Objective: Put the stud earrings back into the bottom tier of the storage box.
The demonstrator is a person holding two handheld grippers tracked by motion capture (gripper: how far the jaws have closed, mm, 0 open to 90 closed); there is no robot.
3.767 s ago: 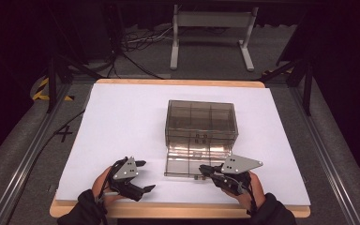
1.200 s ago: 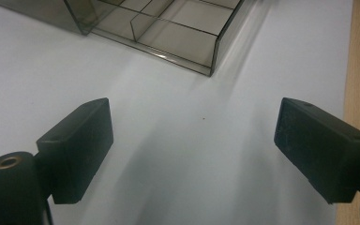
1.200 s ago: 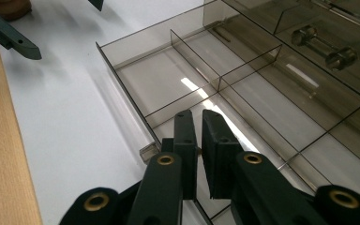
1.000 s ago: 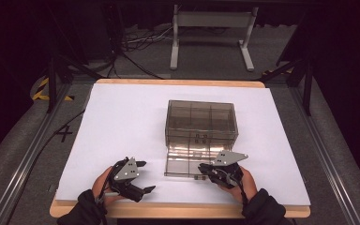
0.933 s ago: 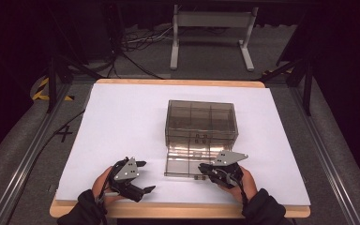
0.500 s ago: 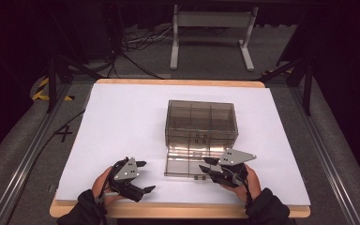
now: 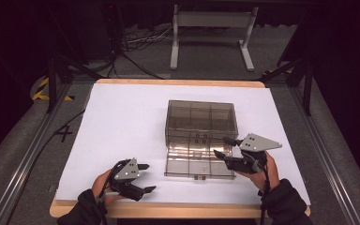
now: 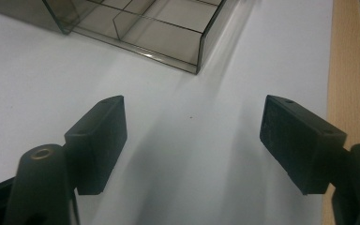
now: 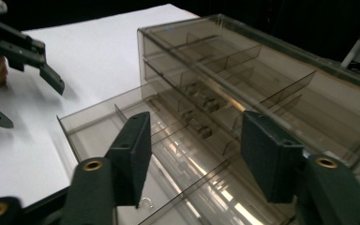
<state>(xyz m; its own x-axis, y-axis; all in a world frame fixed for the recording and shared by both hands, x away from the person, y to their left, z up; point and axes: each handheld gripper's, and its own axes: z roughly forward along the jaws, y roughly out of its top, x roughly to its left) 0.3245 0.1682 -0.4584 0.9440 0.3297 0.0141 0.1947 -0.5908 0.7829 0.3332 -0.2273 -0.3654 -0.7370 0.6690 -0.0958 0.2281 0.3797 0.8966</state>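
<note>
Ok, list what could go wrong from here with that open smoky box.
1. The right claw has just been opening with nothing between its jaws, right over the box's flat-lying lid; dipping could knock or crack it.
2. The lid's front edge lies near the table edge, so a pull might drag the smoky box off.

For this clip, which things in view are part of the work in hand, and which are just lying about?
In the work:
- smoky clear compartment box, its lid folded flat on the white table
- right gripper, jaws just opened, nothing between them, above the lid
- left gripper, open, beside the lid

Lying about:
- grey metal stand on the floor
- floor cables
</note>
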